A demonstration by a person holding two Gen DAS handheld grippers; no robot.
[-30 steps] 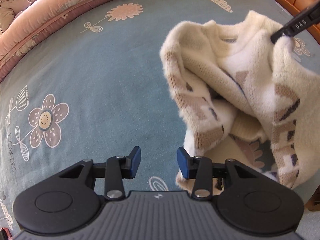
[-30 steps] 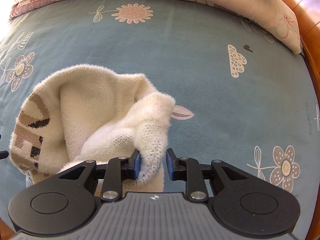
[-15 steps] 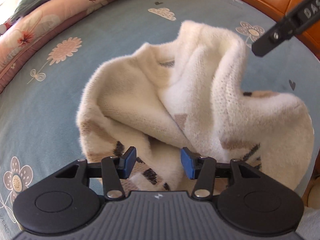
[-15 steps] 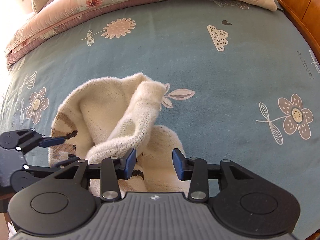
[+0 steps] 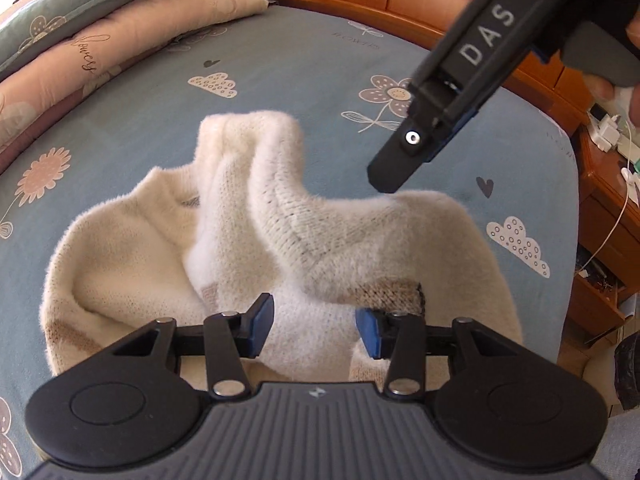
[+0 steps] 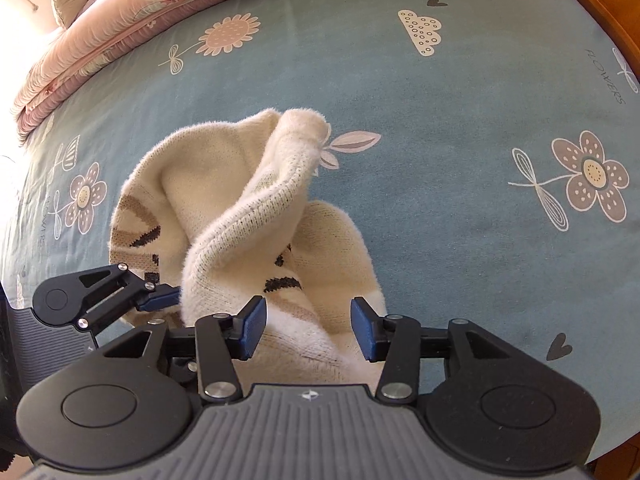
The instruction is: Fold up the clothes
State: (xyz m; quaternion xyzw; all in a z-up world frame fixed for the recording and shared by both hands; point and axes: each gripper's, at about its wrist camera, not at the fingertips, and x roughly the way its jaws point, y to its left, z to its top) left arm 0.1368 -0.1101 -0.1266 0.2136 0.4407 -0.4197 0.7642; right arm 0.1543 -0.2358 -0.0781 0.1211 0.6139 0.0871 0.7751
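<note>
The sweater point(image 6: 240, 208) lies crumpled on the bed point(image 6: 440, 200), quilt point(image 6: 100, 40) behind it, both grippers above its near edge.

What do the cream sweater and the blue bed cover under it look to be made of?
The sweater looks like a soft fuzzy knit, perhaps wool or acrylic: rows of stitches show on the rolled fold and fine hairs stand along its edges. The bed cover looks like smooth matte woven cloth, probably cotton, with flat printed flowers and clouds.

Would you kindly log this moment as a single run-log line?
sweater: crumpled on bed sheet | left gripper: jaws closing, no grip | right gripper: jaws opening, sweater released
</note>
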